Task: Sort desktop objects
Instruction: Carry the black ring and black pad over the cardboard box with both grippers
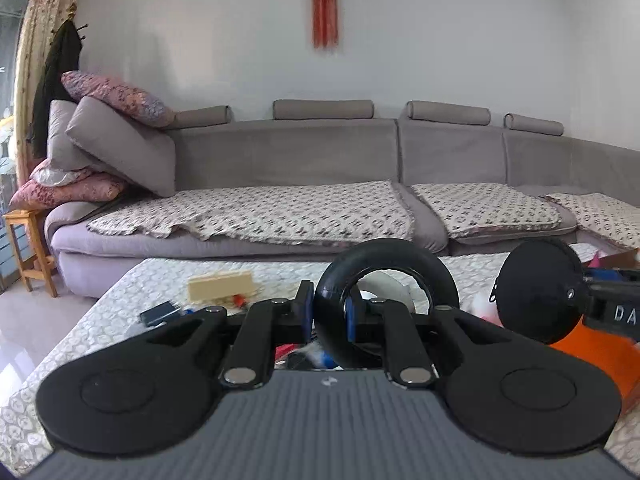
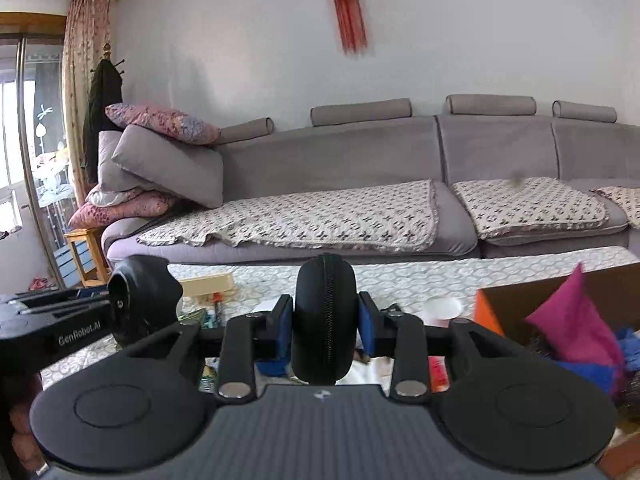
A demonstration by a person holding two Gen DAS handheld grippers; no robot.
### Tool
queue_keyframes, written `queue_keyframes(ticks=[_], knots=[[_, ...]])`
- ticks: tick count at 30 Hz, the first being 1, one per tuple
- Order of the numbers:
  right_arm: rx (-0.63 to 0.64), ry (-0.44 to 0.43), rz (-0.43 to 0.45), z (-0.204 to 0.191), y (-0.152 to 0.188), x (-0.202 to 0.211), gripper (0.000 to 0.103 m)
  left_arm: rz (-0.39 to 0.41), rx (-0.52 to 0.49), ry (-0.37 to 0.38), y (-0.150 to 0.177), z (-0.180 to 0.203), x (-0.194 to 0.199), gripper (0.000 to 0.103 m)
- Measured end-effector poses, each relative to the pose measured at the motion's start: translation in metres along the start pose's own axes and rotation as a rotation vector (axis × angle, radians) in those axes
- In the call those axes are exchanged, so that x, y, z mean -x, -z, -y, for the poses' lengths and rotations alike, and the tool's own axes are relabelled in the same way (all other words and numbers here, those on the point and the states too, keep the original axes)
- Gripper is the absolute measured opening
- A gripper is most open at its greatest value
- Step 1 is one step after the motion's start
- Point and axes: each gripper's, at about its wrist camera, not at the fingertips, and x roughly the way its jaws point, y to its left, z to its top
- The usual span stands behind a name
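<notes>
Now your left gripper [image 1: 329, 312] pinches soft black ring [image 1: 386, 276]; right gripper [image 2: 324, 330] clamps round zip case [image 2: 325, 320] flat-sided. Both light, squashy: grip gently, mid-body.

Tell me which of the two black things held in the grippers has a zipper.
The round case in the right gripper: a zipper runs along its edge. The ring in the left gripper has none.

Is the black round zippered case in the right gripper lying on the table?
No, the black round zippered case is held edge-up, clear of the table.
</notes>
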Motion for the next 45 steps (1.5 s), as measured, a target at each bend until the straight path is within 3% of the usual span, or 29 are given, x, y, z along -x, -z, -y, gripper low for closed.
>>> queue_keyframes(ticks=[10,21,40,41,45], knots=[[-0.03,0.099,0.06,0.061,-0.014,0.039,0.032,0.032,-0.048,0.088,-0.015,0.047,0.004,0.017],[-0.028,0.189,0.047,0.118,-0.013,0.063,0.032,0.006,-0.094,0.161,-0.019,0.094,-0.006,0.017],[-0.016,0.264,-0.024,0.182,-0.02,0.057,0.032,-0.062,-0.133,0.185,-0.019,0.146,-0.033,0.017],[-0.018,0.265,-0.027,0.184,-0.021,0.056,0.032,-0.072,-0.125,0.155,-0.019,0.148,-0.035,0.017],[-0.027,0.273,-0.043,0.193,-0.019,0.051,0.032,-0.096,-0.13,0.15,-0.017,0.156,-0.042,0.017]])
